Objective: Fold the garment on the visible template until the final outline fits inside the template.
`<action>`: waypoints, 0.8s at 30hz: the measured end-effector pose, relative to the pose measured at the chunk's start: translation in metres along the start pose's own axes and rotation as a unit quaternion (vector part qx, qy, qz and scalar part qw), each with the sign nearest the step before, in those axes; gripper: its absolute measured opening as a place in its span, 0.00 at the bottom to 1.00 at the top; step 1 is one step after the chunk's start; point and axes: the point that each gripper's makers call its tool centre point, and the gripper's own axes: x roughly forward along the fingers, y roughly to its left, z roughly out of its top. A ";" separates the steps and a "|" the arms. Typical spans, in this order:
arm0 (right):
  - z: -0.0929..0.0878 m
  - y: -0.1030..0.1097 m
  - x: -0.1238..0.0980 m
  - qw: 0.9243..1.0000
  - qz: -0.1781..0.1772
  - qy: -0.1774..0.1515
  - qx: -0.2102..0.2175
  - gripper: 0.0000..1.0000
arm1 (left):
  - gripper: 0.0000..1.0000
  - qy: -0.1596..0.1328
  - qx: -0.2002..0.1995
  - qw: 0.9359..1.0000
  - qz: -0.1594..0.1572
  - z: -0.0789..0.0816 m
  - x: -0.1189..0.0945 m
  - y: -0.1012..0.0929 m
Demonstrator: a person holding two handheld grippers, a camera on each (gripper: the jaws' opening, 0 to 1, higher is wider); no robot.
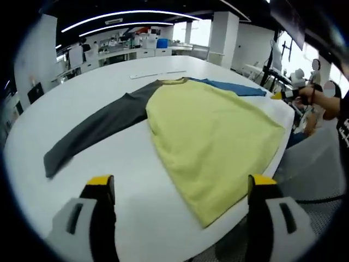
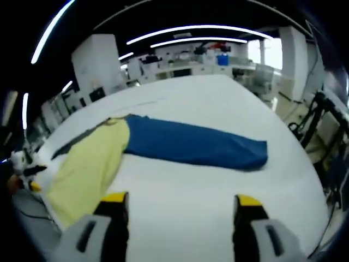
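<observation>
The long-sleeved shirt [image 1: 212, 131] lies flat on the white table [image 1: 109, 76], its yellow body reaching the near edge, gray sleeve [image 1: 98, 128] and blue sleeve [image 2: 196, 143] spread. Left gripper [image 1: 180, 191] and right gripper [image 2: 177, 210] both hang released, jaws apart. No writing is legible.

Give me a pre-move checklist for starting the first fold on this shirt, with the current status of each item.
1. Shirt lies flat on the white table: ok, yellow body spread out.
2. Grey sleeve stretched out to the side: ok.
3. Blue sleeve stretched out, cuff visible: ok.
4. Left claw open and empty, short of the hem: ok.
5. Right claw open and empty, facing the blue sleeve: ok.
6. Template outline on the table: cannot tell, no marking seen.
</observation>
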 end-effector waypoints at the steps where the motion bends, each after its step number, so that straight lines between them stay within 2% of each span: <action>1: 0.002 -0.005 0.001 1.000 -0.005 -0.002 0.005 0.77 | 0.99 -0.004 0.001 1.000 0.000 0.002 0.000 0.001; 7: 0.013 -0.037 0.013 1.000 -0.031 0.000 -0.004 0.75 | 0.99 -0.019 0.006 1.000 0.010 0.007 0.001 0.006; 13: 0.026 -0.062 0.025 0.999 -0.039 -0.006 -0.001 0.74 | 0.99 -0.027 -0.007 0.999 0.017 0.008 0.003 0.012; 15: 0.028 -0.065 0.027 0.999 -0.042 -0.006 0.006 0.72 | 0.99 -0.026 -0.007 0.999 0.017 0.007 0.003 0.014; 17: 0.032 -0.076 0.033 0.998 -0.044 -0.010 0.040 0.71 | 0.99 -0.026 -0.007 0.999 0.018 0.007 0.003 0.015; 24: 0.037 -0.092 0.044 0.997 -0.061 -0.004 0.056 0.63 | 0.96 -0.024 0.007 0.999 0.038 0.007 0.004 0.023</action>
